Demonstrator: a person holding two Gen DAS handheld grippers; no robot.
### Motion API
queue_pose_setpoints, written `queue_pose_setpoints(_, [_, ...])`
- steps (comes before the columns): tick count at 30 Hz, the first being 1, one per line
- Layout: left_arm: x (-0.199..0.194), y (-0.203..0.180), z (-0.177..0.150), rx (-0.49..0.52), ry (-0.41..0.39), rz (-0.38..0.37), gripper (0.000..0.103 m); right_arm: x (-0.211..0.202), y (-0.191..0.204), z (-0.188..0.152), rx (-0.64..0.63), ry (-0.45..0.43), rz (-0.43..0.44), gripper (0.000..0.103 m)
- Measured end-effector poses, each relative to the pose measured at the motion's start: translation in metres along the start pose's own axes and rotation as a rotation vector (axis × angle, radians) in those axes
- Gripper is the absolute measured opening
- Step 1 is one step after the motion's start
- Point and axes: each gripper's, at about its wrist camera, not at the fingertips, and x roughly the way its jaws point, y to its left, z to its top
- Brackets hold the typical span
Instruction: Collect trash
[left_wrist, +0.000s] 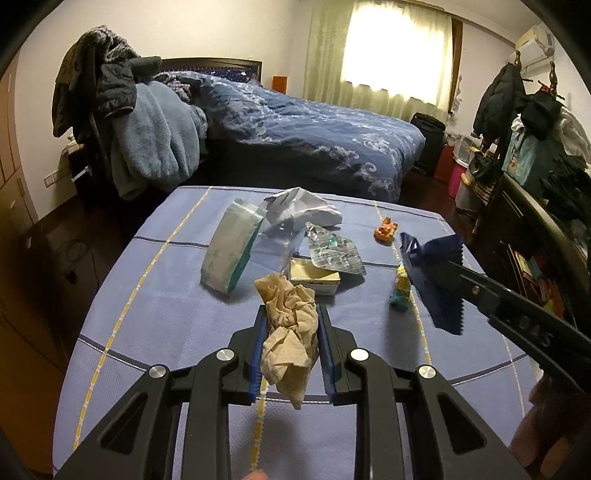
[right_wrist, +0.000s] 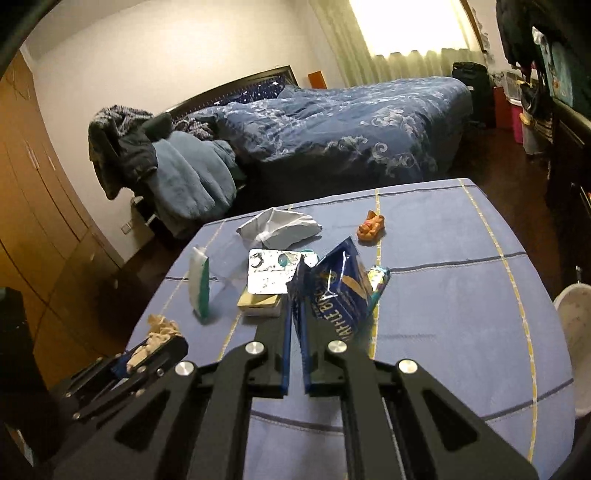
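My left gripper (left_wrist: 290, 314) is shut on a crumpled brown tissue (left_wrist: 290, 339) and holds it above the blue tablecloth (left_wrist: 147, 314); it also shows in the right wrist view (right_wrist: 147, 347). My right gripper (right_wrist: 297, 295) is shut on a dark blue snack wrapper (right_wrist: 340, 291), seen at the right of the left wrist view (left_wrist: 432, 280). On the cloth lie a green-and-white packet (left_wrist: 229, 247), crumpled white paper (left_wrist: 303, 210), a foil blister pack (left_wrist: 332, 251), a small box (left_wrist: 314, 278), a yellow-green wrapper (left_wrist: 400, 291) and an orange piece (left_wrist: 386, 230).
A white bin (right_wrist: 572, 332) stands at the table's right edge. A bed with a blue duvet (left_wrist: 314, 133) lies behind the table. A chair heaped with clothes (left_wrist: 122, 122) stands at the left. A dark cabinet (left_wrist: 546, 229) is at the right.
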Motion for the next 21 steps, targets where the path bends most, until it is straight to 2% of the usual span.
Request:
queue_pose_setpoints(10, [-0.01,-0.023,0.001,0.037,-0.017,-0.006,0.025,-0.028,-0.013,-0.006,0.025,-0.034,0.019,0.007])
queue_pose_setpoints(13, [-0.01,-0.025,0.001,0.037,-0.018,-0.006,0.025,-0.027,-0.012,-0.009,-0.013,-0.024,-0.025,0.013])
queue_pose_setpoints(15, [-0.01,-0.025,0.001,0.038,-0.018,-0.005,0.025,-0.021,-0.01,-0.014,-0.051,0.004,-0.071,0.041])
queue_pose_setpoints(16, [-0.01,-0.025,0.001,0.039,-0.018,-0.006,0.025,-0.017,-0.01,-0.018,-0.056,0.019,-0.094,0.076])
queue_pose_setpoints(17, [-0.01,-0.025,0.001,0.04,-0.017,-0.006,0.024,-0.014,-0.009,-0.024,-0.06,0.032,-0.129,0.092])
queue_pose_setpoints(21, [-0.012,-0.025,0.002,0.03,-0.02,0.008,0.025,0.002,-0.003,-0.038,-0.122,0.057,-0.205,0.094])
